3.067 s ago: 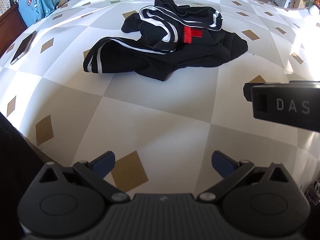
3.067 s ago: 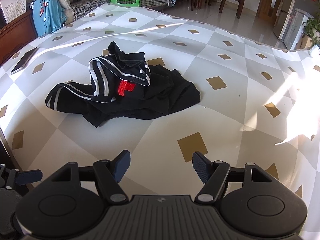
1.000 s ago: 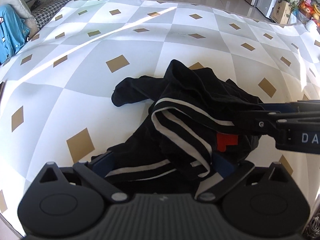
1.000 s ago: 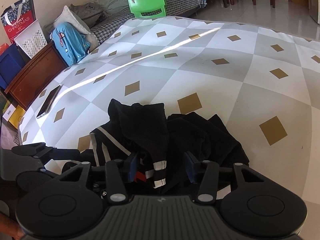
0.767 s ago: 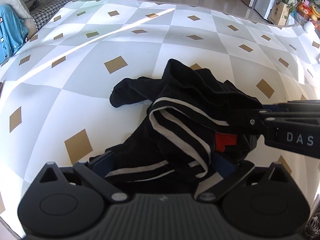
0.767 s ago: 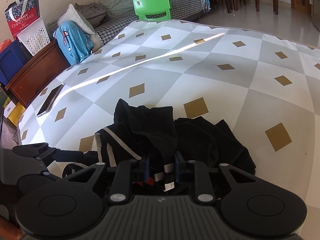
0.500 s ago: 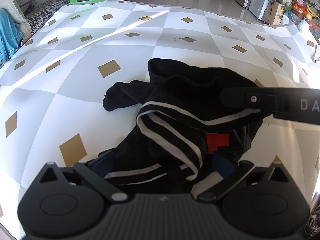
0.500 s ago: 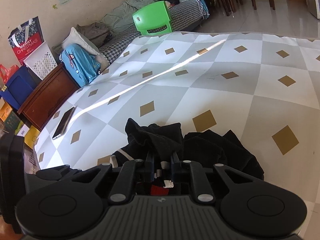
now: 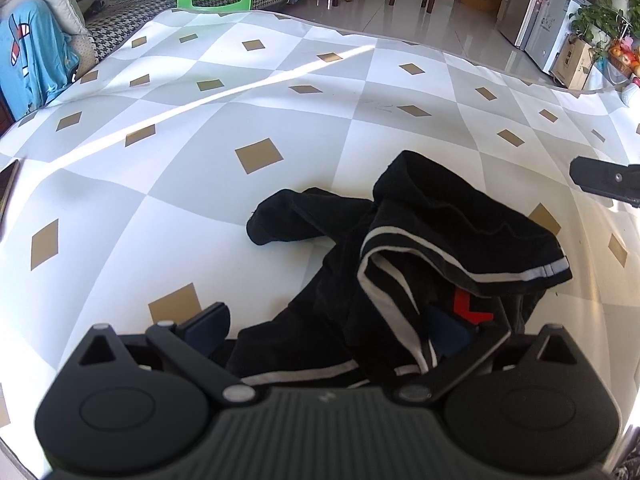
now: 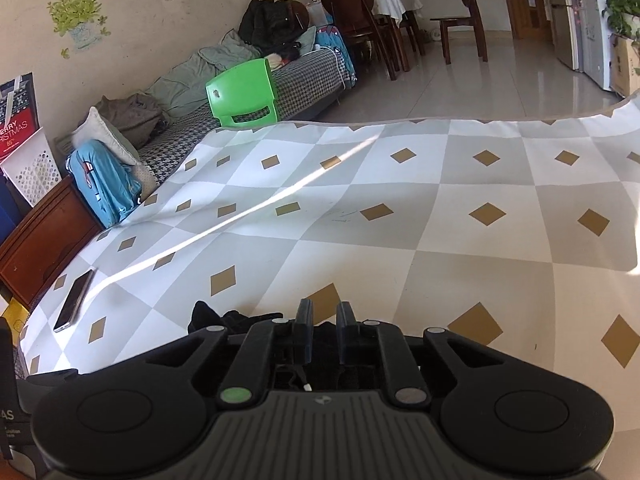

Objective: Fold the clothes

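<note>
Black hand-held gripper [image 10: 323, 330], seemingly navy pads [image 10: 303, 334].

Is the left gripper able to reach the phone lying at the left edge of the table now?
Probably not directly. The left gripper is open with the black garment bunched between its fingers, and the phone lies far to its left; bare tablecloth lies between.

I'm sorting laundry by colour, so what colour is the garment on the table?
Black with white stripes and a small red patch, seen best in the left wrist view.
</note>
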### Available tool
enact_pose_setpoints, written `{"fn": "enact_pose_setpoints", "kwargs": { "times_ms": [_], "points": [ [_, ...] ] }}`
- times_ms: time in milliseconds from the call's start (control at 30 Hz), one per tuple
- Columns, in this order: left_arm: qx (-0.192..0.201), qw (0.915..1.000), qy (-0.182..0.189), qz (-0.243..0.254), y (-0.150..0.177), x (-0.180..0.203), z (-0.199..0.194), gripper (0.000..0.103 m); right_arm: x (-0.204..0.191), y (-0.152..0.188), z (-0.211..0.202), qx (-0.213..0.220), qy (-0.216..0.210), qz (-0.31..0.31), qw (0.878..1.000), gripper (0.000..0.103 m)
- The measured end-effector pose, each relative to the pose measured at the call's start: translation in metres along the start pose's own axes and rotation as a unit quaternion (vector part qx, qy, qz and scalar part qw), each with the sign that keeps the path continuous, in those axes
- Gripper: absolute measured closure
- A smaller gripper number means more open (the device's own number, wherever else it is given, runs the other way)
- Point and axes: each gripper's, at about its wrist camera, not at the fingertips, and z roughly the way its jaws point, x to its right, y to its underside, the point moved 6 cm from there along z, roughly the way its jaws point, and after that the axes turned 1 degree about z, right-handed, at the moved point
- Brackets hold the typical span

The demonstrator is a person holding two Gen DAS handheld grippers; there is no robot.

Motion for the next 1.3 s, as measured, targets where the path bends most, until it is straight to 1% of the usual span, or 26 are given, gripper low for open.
{"fn": "enact_pose_setpoints", "kwargs": {
  "times_ms": [33,67,133,167,200,333,433,667,733,767,800,833,867,900,1033,1067,1133,1300],
  "points": [
    [0.005,1.0,-0.002,-0.005,-0.002,-0.002,-0.001,0.0,-0.001,0.002,0.003,-0.009,-0.007,0.003,1.0,0.078],
    [0.009,0.9999,-0.004,-0.011,-0.003,-0.005,-0.002,0.0,-0.002,0.005,0.005,-0.017,-0.015,0.005,1.0,0.068],
    [0.012,0.9997,-0.003,-0.021,-0.005,-0.008,-0.002,0.0,-0.006,0.01,0.01,-0.031,-0.032,0.006,0.999,0.063],
    [0.01,0.9997,0.0,-0.024,-0.005,-0.009,-0.002,0.0,-0.009,0.013,0.013,-0.04,-0.04,0.002,0.998,0.057],
    [0.008,0.9997,0.002,-0.024,-0.005,-0.009,-0.001,0.0,-0.012,0.016,0.016,-0.049,-0.049,-0.002,0.998,0.054],
    [0.006,0.9999,0.005,-0.008,-0.003,-0.003,0.0,0.0,-0.02,0.03,0.029,-0.076,-0.041,-0.029,0.996,0.049],
    [0.003,0.9999,0.011,0.003,-0.002,0.003,0.002,0.0,-0.022,0.04,0.038,-0.095,-0.038,-0.042,0.994,0.048],
    [-0.004,0.9995,0.022,0.02,0.001,0.015,0.01,0.0,-0.023,0.037,0.042,-0.081,-0.037,-0.037,0.995,0.048],
    [-0.003,0.9995,0.021,0.024,0.001,0.017,0.012,0.0,-0.024,0.037,0.043,-0.077,-0.037,-0.036,0.996,0.051],
    [-0.002,0.9995,0.021,0.025,0.002,0.017,0.012,0.0,-0.024,0.037,0.043,-0.075,-0.037,-0.035,0.996,0.065],
    [-0.001,0.9995,0.021,0.025,0.002,0.018,0.013,0.0,-0.024,0.036,0.044,-0.073,-0.037,-0.034,0.996,0.074],
    [0.0,0.9994,0.022,0.026,0.002,0.018,0.013,0.0,-0.024,0.036,0.044,-0.071,-0.037,-0.034,0.996,0.078],
    [0.001,0.9994,0.023,0.025,0.002,0.018,0.013,0.0,-0.024,0.036,0.045,-0.069,-0.037,-0.033,0.996,0.087],
    [0.002,0.9994,0.024,0.024,0.002,0.018,0.013,0.0,-0.025,0.035,0.045,-0.067,-0.037,-0.032,0.997,0.092],
    [0.007,0.9993,0.028,0.022,0.001,0.019,0.013,0.0,-0.035,0.025,0.035,-0.052,-0.07,-0.021,0.996,0.095],
    [0.009,0.9993,0.029,0.022,0.001,0.019,0.012,0.0,-0.037,0.022,0.03,-0.046,-0.084,-0.012,0.995,0.095],
    [0.013,0.9992,0.029,0.023,0.0,0.019,0.011,0.0,-0.042,0.014,0.02,-0.035,-0.112,0.006,0.993,0.095],
    [0.027,0.9991,0.024,0.022,-0.002,0.018,0.006,0.0,-0.065,0.001,-0.006,-0.011,-0.166,0.006,0.986,0.095]
  ]
}}
